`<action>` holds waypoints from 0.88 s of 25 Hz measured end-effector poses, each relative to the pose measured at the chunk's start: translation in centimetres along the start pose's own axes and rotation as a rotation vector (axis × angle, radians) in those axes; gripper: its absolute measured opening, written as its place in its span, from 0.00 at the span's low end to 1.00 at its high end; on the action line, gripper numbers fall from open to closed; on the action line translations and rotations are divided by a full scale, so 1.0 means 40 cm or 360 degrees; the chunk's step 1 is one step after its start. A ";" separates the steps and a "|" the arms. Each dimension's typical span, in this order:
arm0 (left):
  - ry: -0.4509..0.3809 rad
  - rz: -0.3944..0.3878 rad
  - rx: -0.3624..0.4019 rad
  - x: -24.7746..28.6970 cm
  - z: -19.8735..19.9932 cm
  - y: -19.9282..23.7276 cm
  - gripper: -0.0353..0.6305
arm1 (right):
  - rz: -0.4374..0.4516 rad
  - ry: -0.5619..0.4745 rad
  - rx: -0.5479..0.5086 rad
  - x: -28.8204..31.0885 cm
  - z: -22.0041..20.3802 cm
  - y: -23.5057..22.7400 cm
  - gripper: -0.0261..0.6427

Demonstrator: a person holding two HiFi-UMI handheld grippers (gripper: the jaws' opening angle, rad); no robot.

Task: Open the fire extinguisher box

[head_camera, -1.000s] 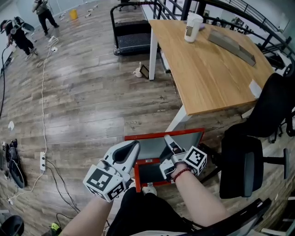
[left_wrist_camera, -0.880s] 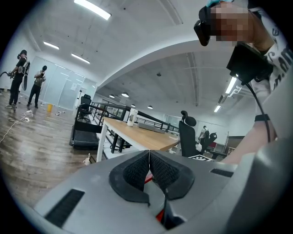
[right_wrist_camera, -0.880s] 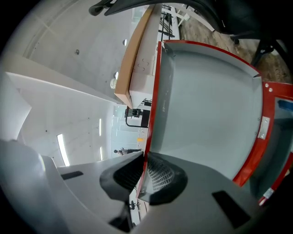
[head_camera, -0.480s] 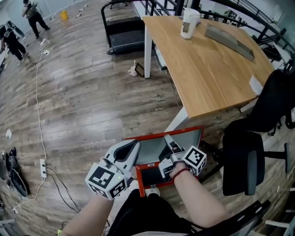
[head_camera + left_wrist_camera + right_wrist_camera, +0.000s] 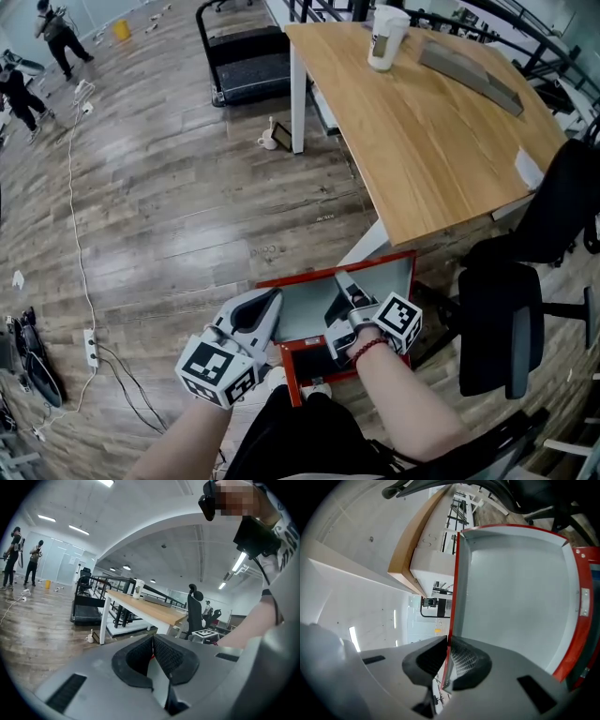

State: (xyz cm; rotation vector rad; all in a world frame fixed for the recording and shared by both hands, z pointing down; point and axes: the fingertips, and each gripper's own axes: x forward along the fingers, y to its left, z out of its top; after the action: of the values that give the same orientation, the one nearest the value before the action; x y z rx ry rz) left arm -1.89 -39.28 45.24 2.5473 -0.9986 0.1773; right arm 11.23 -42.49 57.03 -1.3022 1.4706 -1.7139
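Evidently the opening is well under way. The fire extinguisher box (image 5: 309, 359) lies on the wooden floor (image 5: 169, 206), right in front of the person, near the leg of the worktop (image 5: 441, 122) and beside a black office chair (image 5: 502, 328). Its lid (image 5: 305, 302) is swung up off the body, so that the plain grey inner face shows with its red rim all round.

The right tool (image 5: 340, 279) has hold of that lid: in the right gripper view its jaws are pressed nearly together on the thin red rim (image 5: 457, 588), which runs straight up between the pads, with the grey inside of the lid (image 5: 515, 597) filling the space beside it.

The left tool (image 5: 274, 298) hovers just beside the lid's left edge. Its jaws stand together; only a sliver of red shows in the slit, and I judge that it grips nothing.

What is left, as I judge it, is small: to carry the lid to its full swing and let it go. Whether an extinguisher lies inside I cannot tell.
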 end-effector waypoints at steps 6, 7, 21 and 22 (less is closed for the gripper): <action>0.0024 0.0030 -0.0031 -0.001 -0.024 0.029 0.06 | 0.0015 -0.0016 0.0016 0.024 0.010 -0.013 0.08; 0.0027 0.0035 -0.0039 -0.002 -0.029 0.033 0.06 | 0.0017 -0.0017 0.0013 0.027 0.012 -0.015 0.08; -0.0018 0.0118 -0.0180 -0.039 -0.042 0.079 0.06 | -0.0027 -0.0084 -0.0051 0.051 0.018 -0.029 0.08; -0.0024 0.0123 -0.0198 -0.042 -0.043 0.080 0.06 | -0.0027 -0.0088 -0.0050 0.052 0.018 -0.030 0.08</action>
State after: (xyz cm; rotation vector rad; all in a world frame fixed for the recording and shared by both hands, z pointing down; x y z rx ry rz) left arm -5.24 -39.66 47.41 2.4032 -1.0802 0.1137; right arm 11.29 -44.26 58.77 -1.3715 1.4645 -1.6580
